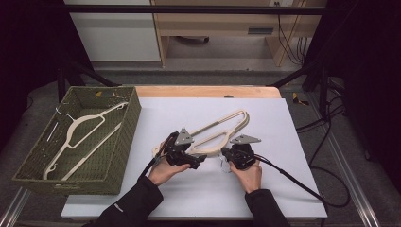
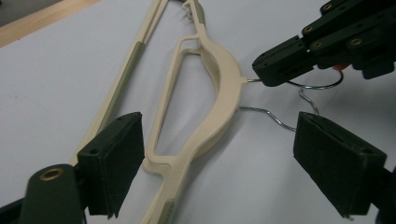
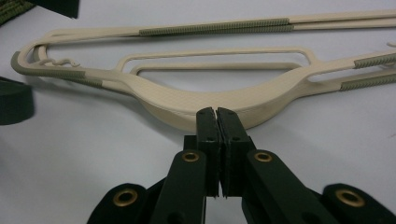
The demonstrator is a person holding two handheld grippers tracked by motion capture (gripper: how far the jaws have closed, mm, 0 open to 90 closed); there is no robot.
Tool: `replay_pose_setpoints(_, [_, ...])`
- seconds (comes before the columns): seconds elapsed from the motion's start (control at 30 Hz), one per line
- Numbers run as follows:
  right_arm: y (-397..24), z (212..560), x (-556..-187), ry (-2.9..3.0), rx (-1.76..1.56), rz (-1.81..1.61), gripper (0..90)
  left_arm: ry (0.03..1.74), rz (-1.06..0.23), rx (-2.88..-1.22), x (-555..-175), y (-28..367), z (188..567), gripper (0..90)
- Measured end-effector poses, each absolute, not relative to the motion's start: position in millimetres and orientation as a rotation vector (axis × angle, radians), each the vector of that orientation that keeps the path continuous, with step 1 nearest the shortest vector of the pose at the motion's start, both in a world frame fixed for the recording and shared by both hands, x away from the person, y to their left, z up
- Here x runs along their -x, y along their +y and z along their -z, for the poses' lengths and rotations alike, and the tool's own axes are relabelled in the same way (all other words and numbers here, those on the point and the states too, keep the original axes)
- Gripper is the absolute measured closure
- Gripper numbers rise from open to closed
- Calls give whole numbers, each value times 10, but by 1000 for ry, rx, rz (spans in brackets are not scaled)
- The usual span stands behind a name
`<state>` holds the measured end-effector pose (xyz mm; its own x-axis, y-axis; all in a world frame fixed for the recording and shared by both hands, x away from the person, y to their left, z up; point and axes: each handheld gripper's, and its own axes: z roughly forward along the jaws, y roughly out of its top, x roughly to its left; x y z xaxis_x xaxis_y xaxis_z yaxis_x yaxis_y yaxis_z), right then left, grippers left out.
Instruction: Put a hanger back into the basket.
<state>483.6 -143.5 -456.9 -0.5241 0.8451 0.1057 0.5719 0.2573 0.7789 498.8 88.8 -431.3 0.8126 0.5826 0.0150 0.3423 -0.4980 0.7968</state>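
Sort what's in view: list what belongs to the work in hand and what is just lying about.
In the job:
- cream hangers on the white table sheet, apparently two stacked
- their wire hook
- right hand-held gripper, shut at the hook's base
- left hand-held gripper, open around the hangers' neck

Lying about:
- green woven basket
- hanger in the basket

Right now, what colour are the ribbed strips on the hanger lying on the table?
Olive green, on the cream plastic hanger; the ribbed strips show best in the right gripper view.
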Motion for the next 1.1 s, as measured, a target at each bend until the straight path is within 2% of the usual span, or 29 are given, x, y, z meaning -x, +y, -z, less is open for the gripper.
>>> replay_pose_setpoints(0.47, [-1445, 4531, -4829, 2208, -1264, -1150, 889, 650, -367, -2232, -5189, 596, 4497, 245])
replay_pose_setpoints(0.67, [-1458, 4499, -4816, 2206, -1245, -1170, 889, 614, -390, -2294, -5258, 497, 4576, 327])
replay_pose_setpoints(0.97, [-1465, 4478, -4809, 2203, -1227, -1179, 889, 591, -416, -2342, -5297, 413, 4659, 536])
replay_pose_setpoints(1.1, [-1462, 4476, -4808, 2201, -1227, -1180, 888, 568, -409, -2363, -5310, 417, 4660, 598])
